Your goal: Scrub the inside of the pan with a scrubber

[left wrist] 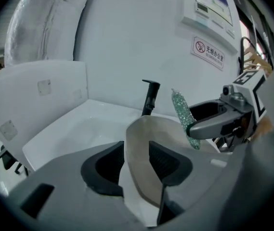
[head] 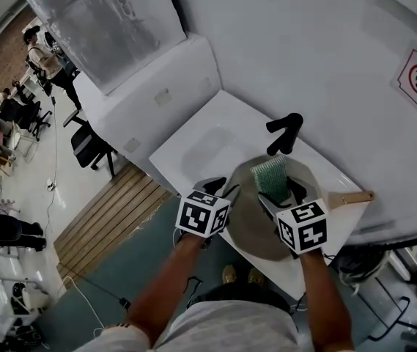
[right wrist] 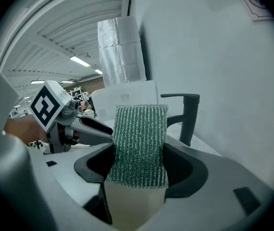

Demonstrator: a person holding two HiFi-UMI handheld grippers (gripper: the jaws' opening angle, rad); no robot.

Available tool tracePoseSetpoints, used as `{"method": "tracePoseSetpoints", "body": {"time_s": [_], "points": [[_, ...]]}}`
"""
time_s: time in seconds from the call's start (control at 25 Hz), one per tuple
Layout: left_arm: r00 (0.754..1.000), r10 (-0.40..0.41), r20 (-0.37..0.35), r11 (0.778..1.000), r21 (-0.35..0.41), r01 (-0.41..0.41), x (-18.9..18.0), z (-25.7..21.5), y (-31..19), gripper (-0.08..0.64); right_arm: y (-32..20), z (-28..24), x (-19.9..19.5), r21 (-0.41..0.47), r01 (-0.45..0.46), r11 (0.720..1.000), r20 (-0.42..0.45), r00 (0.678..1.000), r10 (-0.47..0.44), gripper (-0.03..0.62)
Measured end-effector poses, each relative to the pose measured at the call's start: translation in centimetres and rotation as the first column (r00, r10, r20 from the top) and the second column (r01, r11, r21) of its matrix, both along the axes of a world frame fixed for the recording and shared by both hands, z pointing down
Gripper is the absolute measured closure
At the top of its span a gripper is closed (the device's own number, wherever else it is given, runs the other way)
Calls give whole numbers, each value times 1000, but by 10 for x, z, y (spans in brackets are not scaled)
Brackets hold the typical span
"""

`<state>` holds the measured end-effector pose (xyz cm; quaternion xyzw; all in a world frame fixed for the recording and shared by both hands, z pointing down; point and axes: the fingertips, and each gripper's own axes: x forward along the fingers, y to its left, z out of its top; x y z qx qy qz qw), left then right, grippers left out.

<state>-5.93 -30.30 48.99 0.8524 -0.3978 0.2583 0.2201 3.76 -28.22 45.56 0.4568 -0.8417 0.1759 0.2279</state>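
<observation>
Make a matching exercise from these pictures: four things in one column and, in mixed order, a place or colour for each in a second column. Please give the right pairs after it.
Things
1. scrubber
2. faucet
3. pan rim
4. pan handle

Descriptions
A. wood-coloured, sticks out to the right in the head view
B. between the open jaws of the left gripper
C. black, on the wall side of the white sink
D. green, clamped in the right gripper

Pairs: 1-D, 2-C, 3-B, 4-A
</observation>
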Motion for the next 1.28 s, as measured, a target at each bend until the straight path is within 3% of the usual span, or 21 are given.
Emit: {"method": "tracePoseSetpoints", "body": {"time_s": [0.6, 1.0, 1.28], "points": [[999, 13, 41, 995, -102, -8, 0, 33, 3, 402, -11, 72, -31, -212, 68, 975, -83, 993, -87, 288], [999, 0, 41, 993, -117, 4, -4, 43, 1, 485, -19, 97, -37, -268, 66, 961, -106, 990, -98, 288], [999, 1, 34, 993, -118, 3, -4, 43, 1, 486, -28, 110, -16, -288, 10, 958, -151, 987, -56, 288]]}}
